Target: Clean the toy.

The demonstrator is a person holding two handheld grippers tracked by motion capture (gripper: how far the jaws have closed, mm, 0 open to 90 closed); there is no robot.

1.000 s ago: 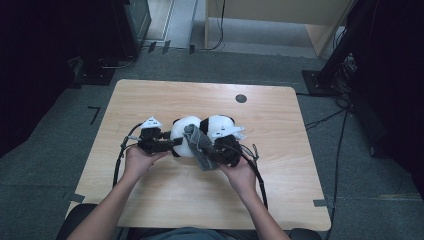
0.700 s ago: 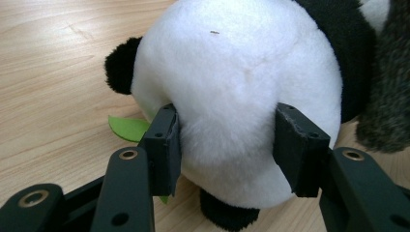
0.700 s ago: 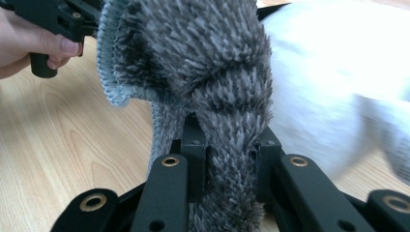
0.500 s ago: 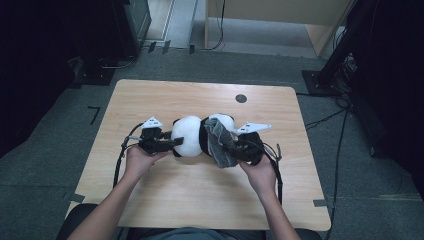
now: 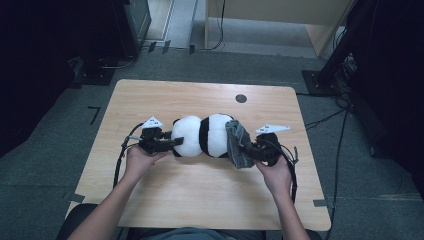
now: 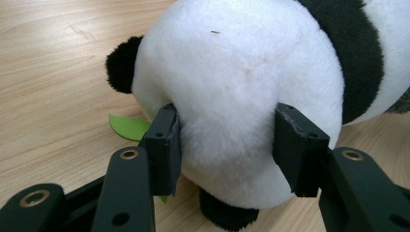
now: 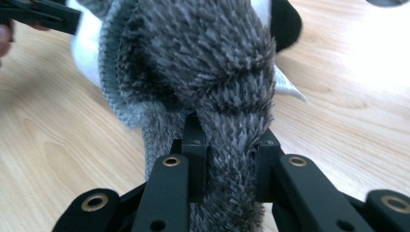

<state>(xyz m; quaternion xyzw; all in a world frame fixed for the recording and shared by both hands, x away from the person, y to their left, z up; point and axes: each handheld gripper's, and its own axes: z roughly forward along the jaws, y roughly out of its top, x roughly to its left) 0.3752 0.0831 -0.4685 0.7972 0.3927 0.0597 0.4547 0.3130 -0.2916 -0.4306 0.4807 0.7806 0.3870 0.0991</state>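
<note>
Your plush panda lies on its side near the middle of the wooden table, white and round with a black band across the body, a black ear showing in the left gripper view and a small green leaf tucked under it against the tabletop. At its right end sits a grey fuzzy cloth, shaggy on the outside and ribbed knit along its edge, as the right gripper view shows.

Your left gripper has its two pads pressed into the white plush from either side, pinching the rounded end of the toy; the fur bulges between them. Your right gripper has its jaws drawn close together on a bunched fold of the grey cloth, which fills the gap between the pads.

Compared with a second ago, your right hand has travelled outward to the right across the table, and the grey cloth has gone with it: earlier it covered the middle of the toy between the two grippers, now it hangs at the toy's right end, and more of the black and white body is bare. Your left hand has stayed where it was.

A white tag pokes out beside the cloth; you can't read any writing on it.
</note>
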